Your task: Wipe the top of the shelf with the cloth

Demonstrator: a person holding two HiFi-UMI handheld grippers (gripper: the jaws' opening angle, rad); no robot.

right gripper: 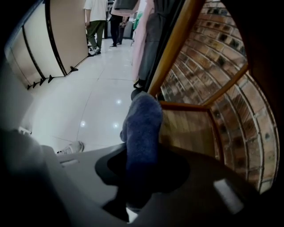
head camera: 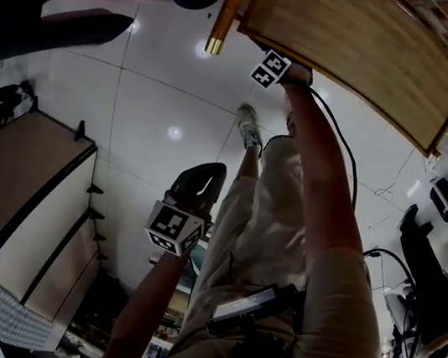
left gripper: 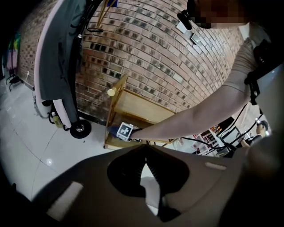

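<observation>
Glossy white tiled floor (head camera: 161, 95); brick wall (left gripper: 146, 53)

Dim, underexposed. Heavy fisheye warp, black vignette corners. Lamp glare spots on floor (left gripper: 26, 142) left of fingers (left gripper: 151, 167).

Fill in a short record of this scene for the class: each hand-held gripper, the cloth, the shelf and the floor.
left hand-held gripper: jaws together, nothing between them, held apart from the shelf
right hand-held gripper: shut on the cloth, at the shelf's edge
cloth: blue, sticks out past the jaws
shelf: wooden, stands against a brick wall
cloth touching shelf top: cannot tell
floor: glossy white tiles
</observation>
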